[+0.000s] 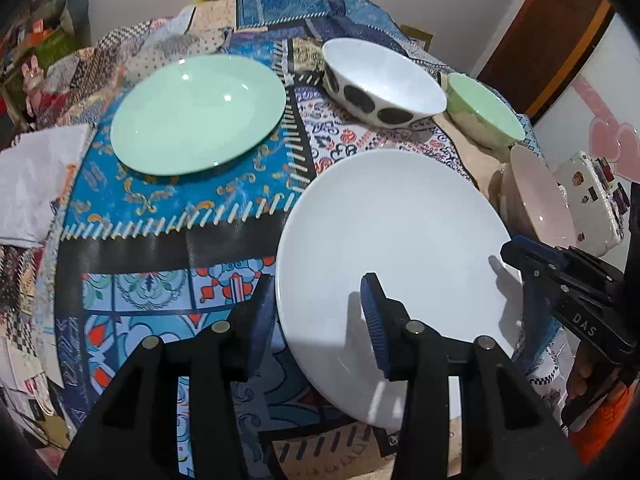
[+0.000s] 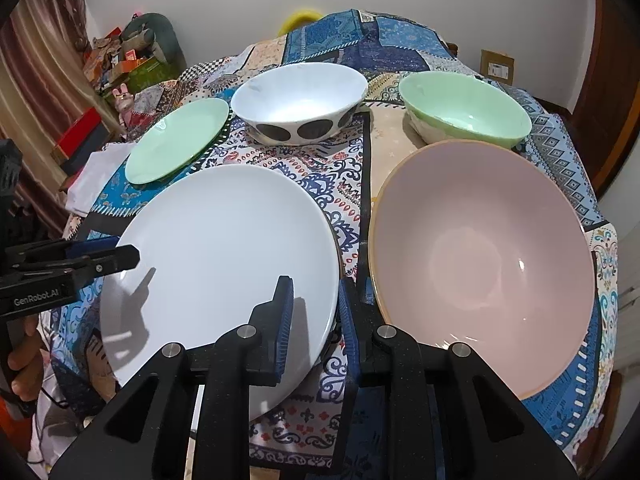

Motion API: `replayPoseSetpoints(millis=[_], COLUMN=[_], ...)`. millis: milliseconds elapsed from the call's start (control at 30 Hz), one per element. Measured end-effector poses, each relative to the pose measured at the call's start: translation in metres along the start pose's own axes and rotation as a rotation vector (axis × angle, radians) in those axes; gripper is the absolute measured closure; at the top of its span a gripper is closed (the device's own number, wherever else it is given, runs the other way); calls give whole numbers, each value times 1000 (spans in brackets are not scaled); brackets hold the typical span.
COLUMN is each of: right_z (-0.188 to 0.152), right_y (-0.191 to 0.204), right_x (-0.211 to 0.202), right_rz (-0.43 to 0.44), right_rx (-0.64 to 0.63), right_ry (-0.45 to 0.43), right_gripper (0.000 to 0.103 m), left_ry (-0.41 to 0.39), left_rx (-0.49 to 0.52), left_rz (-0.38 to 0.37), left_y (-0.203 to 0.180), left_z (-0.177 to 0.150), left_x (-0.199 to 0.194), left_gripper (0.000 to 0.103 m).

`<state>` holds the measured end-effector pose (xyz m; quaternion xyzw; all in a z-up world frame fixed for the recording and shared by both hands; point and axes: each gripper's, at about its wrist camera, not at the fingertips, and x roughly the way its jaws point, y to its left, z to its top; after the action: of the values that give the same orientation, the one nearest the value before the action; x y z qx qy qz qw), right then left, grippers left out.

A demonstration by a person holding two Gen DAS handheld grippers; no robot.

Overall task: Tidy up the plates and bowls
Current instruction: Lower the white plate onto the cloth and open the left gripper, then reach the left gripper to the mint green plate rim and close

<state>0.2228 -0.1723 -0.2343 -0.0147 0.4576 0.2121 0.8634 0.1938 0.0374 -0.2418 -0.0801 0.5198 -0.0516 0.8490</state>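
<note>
Your left gripper [image 1: 320,320] straddles the near-left rim of the white plate [image 1: 396,240]: one of its fingers [image 1: 374,320] sits over the plate's face, the other off the edge above the cloth, and they stand apart with no pad clearly pressing. Your right gripper [image 2: 316,320] has its fingers close together across the plate's right rim, and they look clamped on that edge, though the contact itself is hard to make out.

The risk I see is an uneven lift. With only the right side gripped, the glossy plate may pivot, slide from the pads, and drop onto the tabletop [image 1: 168,240].

Just right of your right fingers, the pink bowl [image 2: 484,256] sits very close; a swing that way could knock it. Beyond the fingertips, the spotted bowl [image 2: 300,100], green bowl [image 2: 464,108] and green plate [image 2: 176,140] lie well apart.
</note>
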Motion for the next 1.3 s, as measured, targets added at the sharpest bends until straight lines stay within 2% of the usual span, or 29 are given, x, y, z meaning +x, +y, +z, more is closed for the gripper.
replayPoseSetpoints(millis=[233,300,467,633,700,767,900,967,1067,1300], right_z=[13,17,30,44,48,53,65,70,75,90], right_y=[10,14,26,39,43,49,61,67,71,83], right_x=[-21,-24,-29,-28,-27,-24,-13,-7,1,35], right_rz=[10,14,48,51,60,63,80,88,115,129], right_rx=[-30,-41,-63,-102,-111,-123,-149,-154,-169,-192], right_ry=[-75,-94,-128,-159,-162,-166,-155,-147,-130,-54], right_gripper=[74,72,60,60,59,59,58,46,36,36], left_ry=[-76,-103,-166,-210,-226,-251,-264,-263,-254,-214], left_rx=[10,10,0,8,9,3,-12,-23,-39,-96], left_rz=[28,39,58,90,99,101,127,138,157,190], left_y=[0,1,10,17,22,27,40,48,62,104], left_z=[5,7,13,21,26,29,39,43,51,64], left_x=[-28,-37,-61,-77,-82,-87,-88,-85,-78,-57], left_gripper=[57,51,44,36,20,17,15,15,14,14])
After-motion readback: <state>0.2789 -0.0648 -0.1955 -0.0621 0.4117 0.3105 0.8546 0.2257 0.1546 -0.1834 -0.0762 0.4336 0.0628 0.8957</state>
